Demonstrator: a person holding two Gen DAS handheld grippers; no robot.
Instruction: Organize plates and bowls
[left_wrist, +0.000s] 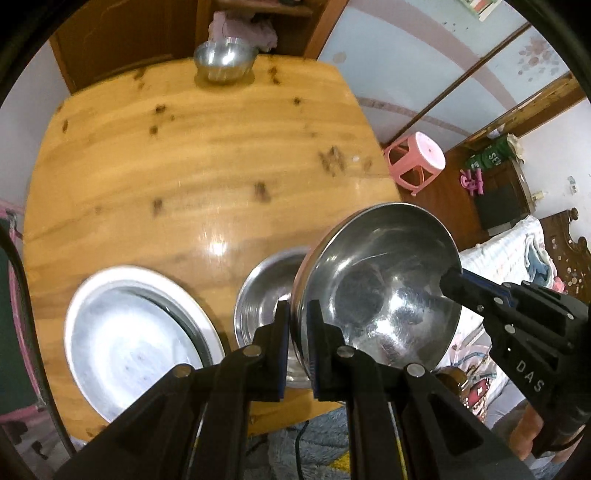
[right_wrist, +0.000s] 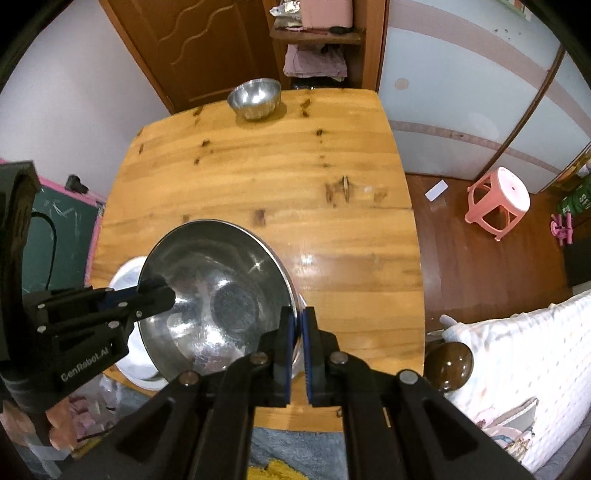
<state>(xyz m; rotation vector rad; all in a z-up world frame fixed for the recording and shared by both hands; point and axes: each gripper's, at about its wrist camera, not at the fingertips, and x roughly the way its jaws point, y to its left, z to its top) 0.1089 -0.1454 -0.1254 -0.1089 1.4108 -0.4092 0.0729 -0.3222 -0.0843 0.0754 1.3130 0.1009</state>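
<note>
Both tools grip one steel bowl (left_wrist: 380, 291) by opposite rims and hold it tilted above the table's (left_wrist: 207, 166) near edge. The left tool (left_wrist: 300, 325) is clamped on the bowl's left rim, the right tool (right_wrist: 297, 332) on its right rim. Below the bowl a second bowl (left_wrist: 266, 295) sits on the table, with a plate (left_wrist: 136, 339) just to its left. A small bowl (right_wrist: 255, 96) stands at the far edge. A pink stool (right_wrist: 498, 199) stands on the floor to the right.
</note>
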